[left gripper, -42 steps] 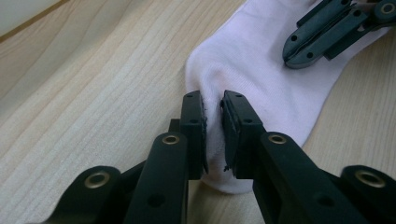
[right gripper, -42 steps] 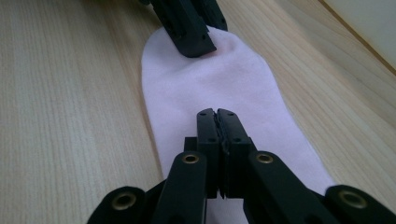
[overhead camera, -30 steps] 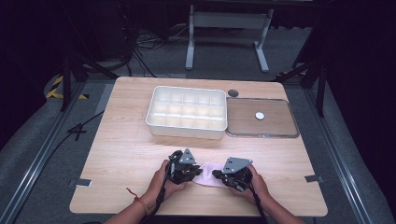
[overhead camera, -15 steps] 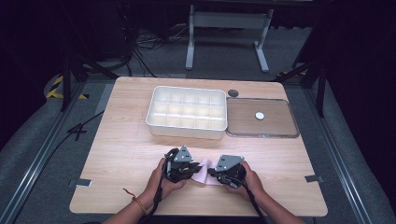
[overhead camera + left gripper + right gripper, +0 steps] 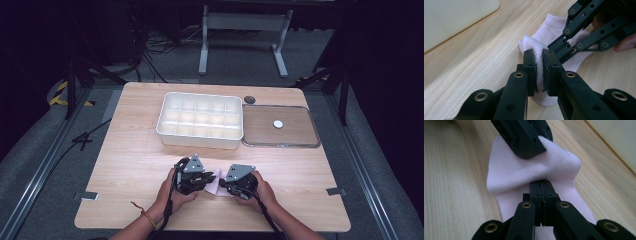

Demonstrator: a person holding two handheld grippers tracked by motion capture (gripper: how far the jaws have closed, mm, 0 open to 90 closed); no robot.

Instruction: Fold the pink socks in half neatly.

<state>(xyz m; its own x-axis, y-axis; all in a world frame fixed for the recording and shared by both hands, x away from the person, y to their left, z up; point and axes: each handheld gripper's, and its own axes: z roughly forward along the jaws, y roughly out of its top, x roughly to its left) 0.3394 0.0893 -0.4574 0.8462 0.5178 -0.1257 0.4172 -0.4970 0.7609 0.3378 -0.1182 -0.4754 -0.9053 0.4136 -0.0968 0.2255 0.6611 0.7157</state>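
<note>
On the counter (image 5: 125, 150), below the white compartment tray (image 5: 200, 120) near the frame's lower centre, lies a pale pink sock (image 5: 559, 32). Both the left tool (image 5: 538, 72) and the right tool (image 5: 541, 195) are clamped on its fabric. To fold it well, keep both pinches firm and move them together, so the cloth doubles over without slipping.

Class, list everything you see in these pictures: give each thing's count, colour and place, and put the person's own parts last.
sock: one, pale pink, near edge of table, pinched by both grippers
divided box: one, white, table centre
tray: one, clear-walled, right of the box
disc: one, white, in the tray
table: one, light wood
left gripper: one, black, shut on sock
right gripper: one, black, shut on sock
hands: two, holding the grippers
</note>
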